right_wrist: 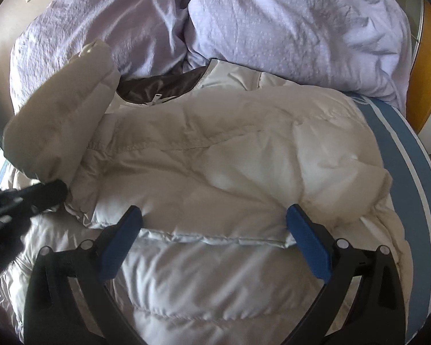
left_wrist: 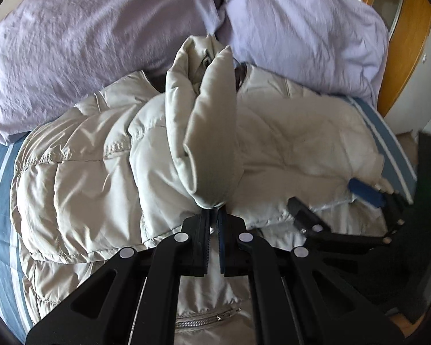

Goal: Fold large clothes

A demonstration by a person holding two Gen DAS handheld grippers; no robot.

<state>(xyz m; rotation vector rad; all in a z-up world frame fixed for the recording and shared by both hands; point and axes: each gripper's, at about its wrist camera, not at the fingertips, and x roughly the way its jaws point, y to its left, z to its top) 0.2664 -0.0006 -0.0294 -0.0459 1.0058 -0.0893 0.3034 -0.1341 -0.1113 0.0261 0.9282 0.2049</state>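
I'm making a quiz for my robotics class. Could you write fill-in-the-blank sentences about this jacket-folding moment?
1. The left claw is shut on the jacket's ____.
2. The right claw is ____, holding nothing.
3. The puffer jacket is colored ____.
4. Behind the jacket lies a ____ duvet.

Missing: sleeve; open; beige; lilac

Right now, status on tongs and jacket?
Left tongs shut on cream puffer jacket's sleeve, lifted. Right tongs open over jacket body. Lilac duvet behind, no obstruction.
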